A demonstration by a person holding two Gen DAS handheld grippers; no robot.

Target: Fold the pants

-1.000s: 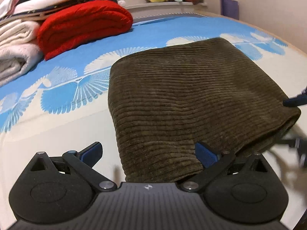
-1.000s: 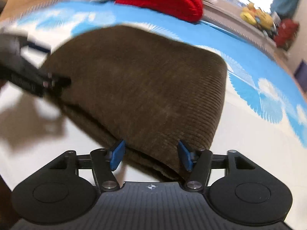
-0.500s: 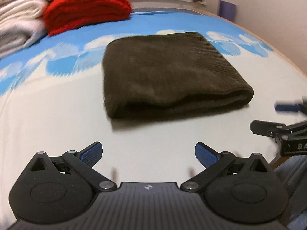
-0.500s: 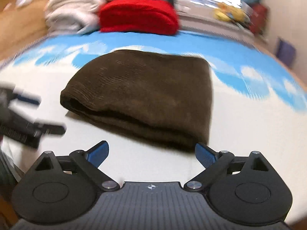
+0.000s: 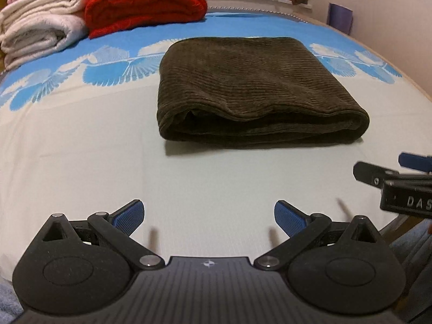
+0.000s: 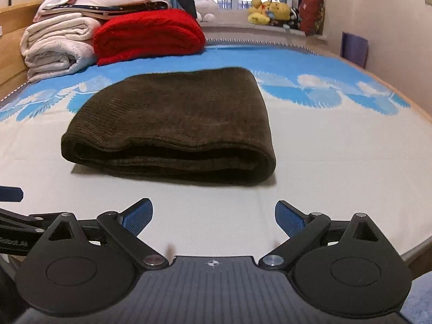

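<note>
The dark brown corduroy pants (image 5: 251,91) lie folded into a thick rectangle on the bed, layered edges facing me; they also show in the right wrist view (image 6: 175,127). My left gripper (image 5: 209,217) is open and empty, held back over the pale sheet in front of the pants. My right gripper (image 6: 213,217) is open and empty, likewise back from the pants. The right gripper's side shows at the right edge of the left wrist view (image 5: 399,183); part of the left gripper shows at the left edge of the right wrist view (image 6: 16,226).
The bed sheet (image 5: 81,162) is pale with a blue leaf print further back. A red folded blanket (image 6: 148,36) and white folded blankets (image 6: 58,48) are stacked at the back left. Plush toys (image 6: 266,10) sit on the windowsill. A wall runs along the right.
Both grippers have let go of the pants, opened wide and drawn back toward the near edge of the bed. The pants now lie folded and still.
</note>
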